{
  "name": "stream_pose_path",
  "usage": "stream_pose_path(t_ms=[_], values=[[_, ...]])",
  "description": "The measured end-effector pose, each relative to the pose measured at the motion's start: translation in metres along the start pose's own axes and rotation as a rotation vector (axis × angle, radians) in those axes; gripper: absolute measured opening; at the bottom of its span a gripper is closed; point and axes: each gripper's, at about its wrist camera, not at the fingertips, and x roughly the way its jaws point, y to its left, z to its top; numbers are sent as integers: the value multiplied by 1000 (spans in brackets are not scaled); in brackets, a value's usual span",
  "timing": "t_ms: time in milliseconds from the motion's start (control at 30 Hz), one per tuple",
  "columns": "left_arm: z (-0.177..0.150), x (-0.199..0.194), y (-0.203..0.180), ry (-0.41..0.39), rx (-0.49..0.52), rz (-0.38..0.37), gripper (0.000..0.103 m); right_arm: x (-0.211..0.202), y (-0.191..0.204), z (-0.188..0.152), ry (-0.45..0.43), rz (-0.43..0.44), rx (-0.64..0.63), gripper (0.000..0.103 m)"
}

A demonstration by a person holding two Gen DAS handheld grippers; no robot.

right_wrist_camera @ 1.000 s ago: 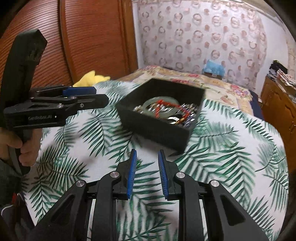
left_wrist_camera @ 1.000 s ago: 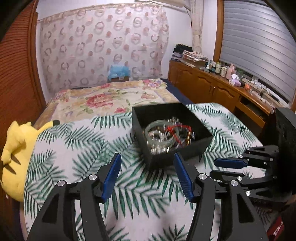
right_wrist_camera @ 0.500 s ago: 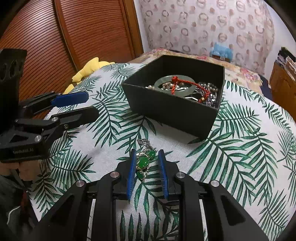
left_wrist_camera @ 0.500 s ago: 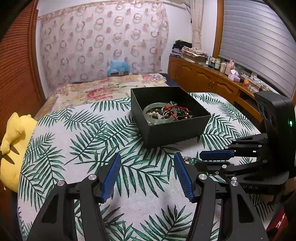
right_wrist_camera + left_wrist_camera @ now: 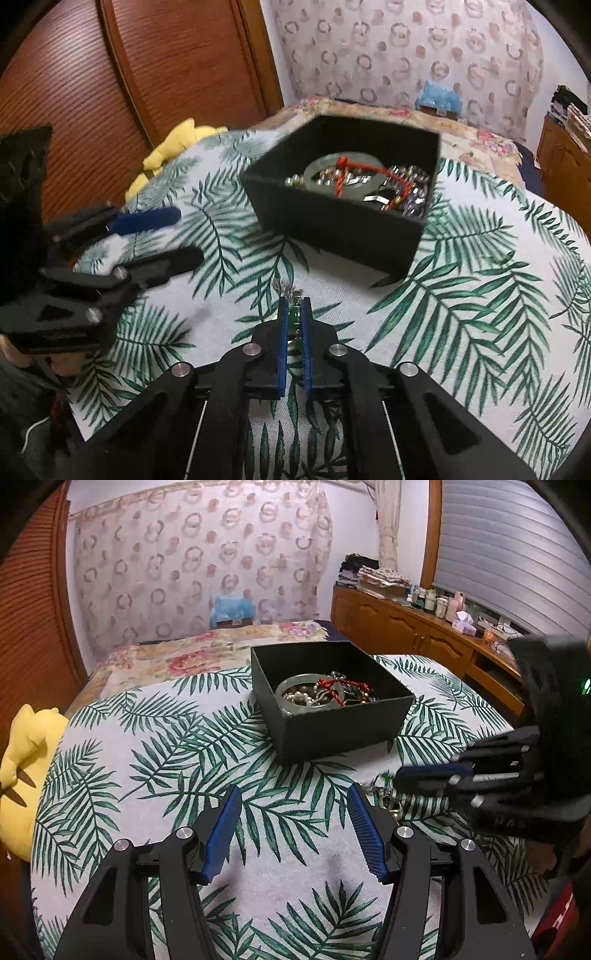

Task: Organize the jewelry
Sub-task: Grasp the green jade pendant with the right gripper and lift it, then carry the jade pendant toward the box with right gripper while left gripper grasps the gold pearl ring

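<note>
A black open box point(image 5: 291, 734) point(image 5: 332, 225) stands on the palm-leaf cloth and holds a pale green bangle point(image 5: 295, 685) point(image 5: 321, 162), red cord and beaded pieces. My right gripper point(image 5: 294, 314) is shut on a green-stone piece of jewelry point(image 5: 294, 314) lying on the cloth in front of the box; its silver end point(image 5: 286, 287) sticks out past the fingertips. It also shows in the left wrist view point(image 5: 388, 801) under the right gripper point(image 5: 402, 782). My left gripper point(image 5: 293, 808) is open and empty, left of the right one and nearer than the box.
A yellow plush toy point(image 5: 22, 768) point(image 5: 173, 151) lies at the bed's left edge. A wooden sideboard point(image 5: 424, 642) with bottles runs along the right wall. A wooden sliding door point(image 5: 147, 74) stands at the left.
My right gripper has closed on the green-stone jewelry, which half a second ago lay between its open fingers. Both grippers have moved closer to the cloth and the box.
</note>
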Motion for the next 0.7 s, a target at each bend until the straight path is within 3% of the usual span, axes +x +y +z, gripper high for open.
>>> stream_pose_path(t_ms=[400, 700], values=[[-5, 7, -18, 42, 35, -39, 58, -53, -18, 8, -135, -47, -3, 7], [-4, 21, -46, 85, 96, -91, 58, -63, -37, -6, -139, -111, 2, 7]])
